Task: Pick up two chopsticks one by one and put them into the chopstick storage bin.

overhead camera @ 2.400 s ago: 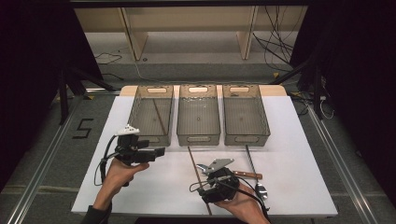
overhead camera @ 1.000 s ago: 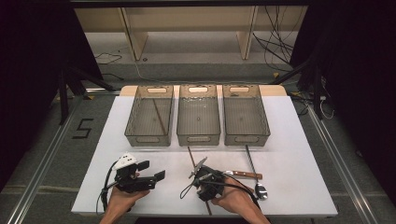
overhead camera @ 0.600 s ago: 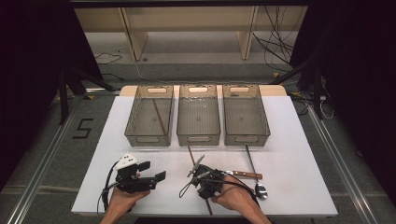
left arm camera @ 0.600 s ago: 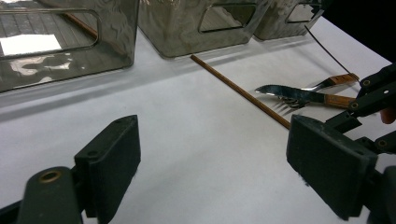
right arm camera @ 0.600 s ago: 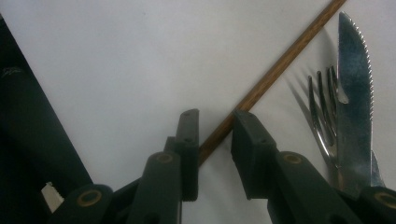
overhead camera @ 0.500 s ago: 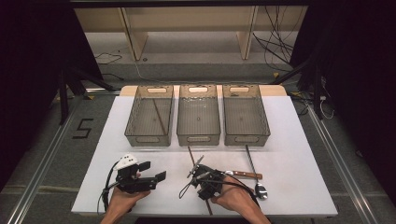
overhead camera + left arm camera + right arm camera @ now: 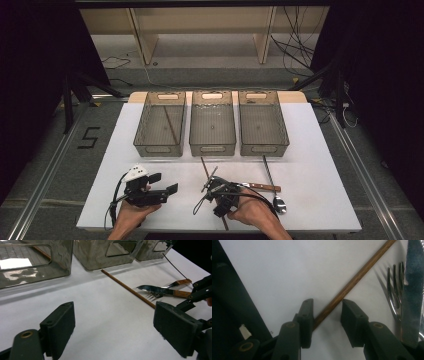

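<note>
- White surface [image 7: 320,150] carries three clear bins [image 7: 212,122] at the back; cutlery lies near the front edge.
- Left tool [image 7: 160,190] rests low on the surface, jaws wide, nothing between them; it sits well apart from the cutlery, so little risk there.
- Chopstick [image 7: 352,283] lies flat on the surface between the right tool [image 7: 327,315] jaws, touching or nearly touching the left pad; jaws narrow and have just been opening, not clamped on it.
- Risk: the stick is off-centre and thin, so closing may roll it or flick it out.
- Fork [image 7: 395,287] and knife [image 7: 413,277] lie just beside the stick; a skewed close or a lift could snag the tines or drag them.
</note>
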`<state>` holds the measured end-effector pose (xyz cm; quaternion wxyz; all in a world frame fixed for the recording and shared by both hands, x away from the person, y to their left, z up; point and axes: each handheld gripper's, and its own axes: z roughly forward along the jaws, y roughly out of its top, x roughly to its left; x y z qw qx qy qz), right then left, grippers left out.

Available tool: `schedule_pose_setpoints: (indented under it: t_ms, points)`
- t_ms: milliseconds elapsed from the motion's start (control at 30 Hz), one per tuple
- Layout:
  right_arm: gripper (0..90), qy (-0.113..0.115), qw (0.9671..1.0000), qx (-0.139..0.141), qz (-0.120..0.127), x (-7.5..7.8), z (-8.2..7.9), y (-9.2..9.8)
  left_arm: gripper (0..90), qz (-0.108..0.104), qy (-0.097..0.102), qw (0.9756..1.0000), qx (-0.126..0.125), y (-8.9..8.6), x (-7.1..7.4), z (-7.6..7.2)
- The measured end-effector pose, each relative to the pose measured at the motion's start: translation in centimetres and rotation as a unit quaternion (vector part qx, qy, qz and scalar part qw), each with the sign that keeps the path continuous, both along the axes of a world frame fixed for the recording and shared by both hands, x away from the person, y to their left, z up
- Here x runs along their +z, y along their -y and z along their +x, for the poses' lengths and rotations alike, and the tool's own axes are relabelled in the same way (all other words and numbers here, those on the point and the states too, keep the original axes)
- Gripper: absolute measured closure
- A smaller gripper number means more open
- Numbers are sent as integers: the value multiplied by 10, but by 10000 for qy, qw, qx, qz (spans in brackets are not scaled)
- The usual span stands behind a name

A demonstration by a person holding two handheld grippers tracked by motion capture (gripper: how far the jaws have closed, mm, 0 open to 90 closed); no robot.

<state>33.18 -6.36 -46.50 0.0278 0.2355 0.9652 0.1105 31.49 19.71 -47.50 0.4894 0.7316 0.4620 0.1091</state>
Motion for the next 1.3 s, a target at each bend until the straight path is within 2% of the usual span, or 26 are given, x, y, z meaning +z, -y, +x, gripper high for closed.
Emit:
schedule_pose_setpoints:
  t_ms: [133, 300, 567, 667, 733, 1033, 1133, 1300]
  points:
    - [624, 101, 9999, 33, -73, 0, -3, -2, 174, -8, -14, 10000, 3, 0, -1, 1]
    - [657, 63, 9999, 110, -1, -1, -2, -1, 174, -8, -19, 10000, -2, 1, -1, 1]
    - [749, 19, 9997, 234, -21, 0, -3, -2, 174, -31, -24, 10000, 19, 0, -1, 1]
    - [829, 65, 9996, 257, -22, 0, -3, -3, 174, -29, -19, 10000, 19, 0, -1, 1]
    - [846, 66, 9996, 261, -11, 0, -3, -3, 174, -54, -25, 10000, 36, 0, -1, 1]
    - [850, 1, 9994, 287, 169, 0, 0, 2, 175, -74, -28, 10000, 51, -1, -1, 1]
    - [851, 140, 9994, 193, 233, 2, 3, 5, 175, -90, -14, 9999, 82, -2, 0, 1]
    - [851, 161, 9989, 96, 436, 9, 5, 11, 176, -183, -7, 9998, 119, -3, 1, 1]
